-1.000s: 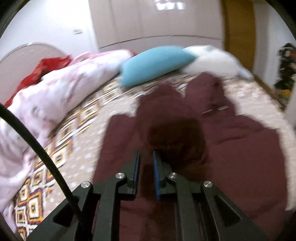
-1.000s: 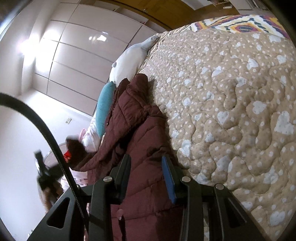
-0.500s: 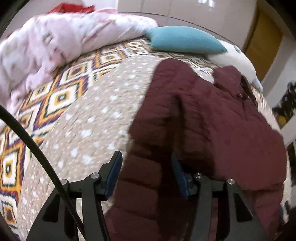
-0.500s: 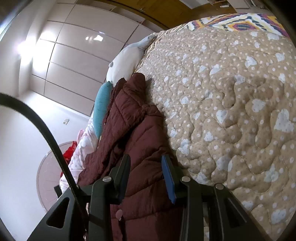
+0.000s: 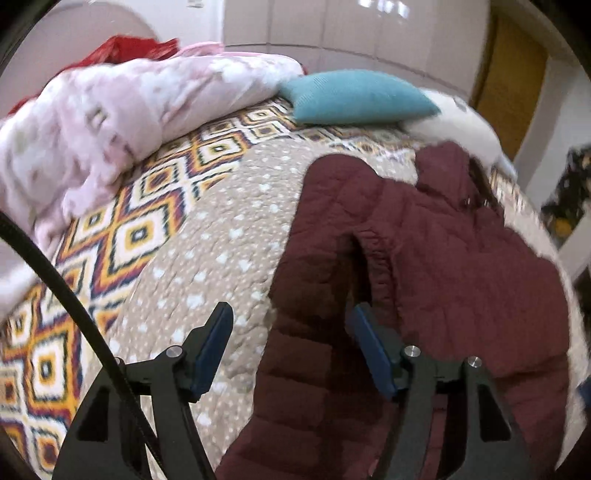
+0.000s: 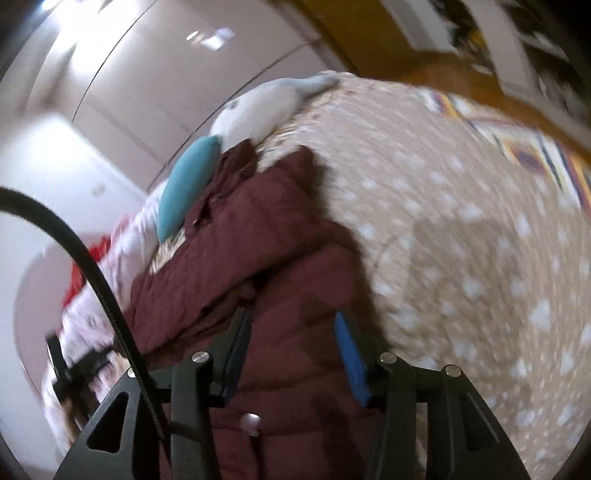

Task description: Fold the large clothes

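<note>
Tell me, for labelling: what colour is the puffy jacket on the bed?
Dark maroon jacket, clearest in the left wrist view.

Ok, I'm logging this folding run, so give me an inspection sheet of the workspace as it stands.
Surface: bed quilt, beige dotted, diamond-patterned band at the far side.
Job's things: maroon puffer jacket lying on the quilt.
Clutter: teal pillow, white pillow, pink duvet, red fabric.
Grippers: left gripper open; right gripper open; neither is holding anything.
Cables: black cable beside the left gripper; another by the right.
Surroundings: white wardrobe, wooden door.
</note>
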A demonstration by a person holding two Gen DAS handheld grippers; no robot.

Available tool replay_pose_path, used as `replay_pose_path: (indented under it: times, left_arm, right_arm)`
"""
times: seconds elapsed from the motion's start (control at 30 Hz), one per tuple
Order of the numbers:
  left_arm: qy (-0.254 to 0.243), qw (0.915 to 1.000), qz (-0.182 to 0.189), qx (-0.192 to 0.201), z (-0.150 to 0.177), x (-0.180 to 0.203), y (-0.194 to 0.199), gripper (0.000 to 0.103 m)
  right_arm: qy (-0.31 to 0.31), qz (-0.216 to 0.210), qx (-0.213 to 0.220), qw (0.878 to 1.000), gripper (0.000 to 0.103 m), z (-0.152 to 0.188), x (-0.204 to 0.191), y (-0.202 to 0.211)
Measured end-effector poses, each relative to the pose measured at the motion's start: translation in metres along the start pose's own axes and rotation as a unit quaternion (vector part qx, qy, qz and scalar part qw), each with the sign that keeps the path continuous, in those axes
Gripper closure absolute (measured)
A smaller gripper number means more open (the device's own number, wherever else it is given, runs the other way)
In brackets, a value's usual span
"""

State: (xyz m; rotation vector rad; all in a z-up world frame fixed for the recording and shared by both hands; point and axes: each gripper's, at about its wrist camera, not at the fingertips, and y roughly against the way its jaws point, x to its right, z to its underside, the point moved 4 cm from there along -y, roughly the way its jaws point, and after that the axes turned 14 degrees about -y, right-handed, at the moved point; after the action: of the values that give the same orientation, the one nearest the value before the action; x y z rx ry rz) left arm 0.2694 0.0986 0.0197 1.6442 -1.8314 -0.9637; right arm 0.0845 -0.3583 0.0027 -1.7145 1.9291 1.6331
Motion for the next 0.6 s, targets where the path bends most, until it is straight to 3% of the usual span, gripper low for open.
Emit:
replay_pose_path:
  times: [0.07,0.13,0.17,0.3,0.47,0.6]
  left_arm:
    - [-0.024,0.9996,-0.008,-0.013,-0.007,0.008,-0.013,0.037]
    - [-0.049,0.9981,-0.021,-0.032,-0.011,0.014,-0.023,0.074]
    - [-0.065,0.9962,-0.034,-0.048,-0.014,0.016,-0.029,0.103]
    - [-0.075,0.991,-0.105,-0.038,-0.029,0.007,-0.036,0.101]
    - [-0.067,0.9886,-0.114,-0.071,-0.022,-0.001,-0.065,0.098]
    - [-0.06,0.9854,-0.134,-0.086,-0.006,-0.008,-0.077,0.092]
  right_arm:
    - [0.035,0.026,-0.001,0.999,0.051,-0.005,-0.02,-0.011]
    - [0.065,0.045,0.0,0.997,0.051,-0.008,-0.036,-0.024]
    - [0.084,0.058,0.001,0.995,0.051,-0.009,-0.046,-0.033]
    - [0.135,0.089,0.0,0.987,0.056,-0.009,-0.072,-0.063]
    - [0.154,0.155,-0.033,0.975,0.056,-0.005,-0.072,-0.117]
    - [0.162,0.177,-0.042,0.97,0.054,-0.006,-0.068,-0.132]
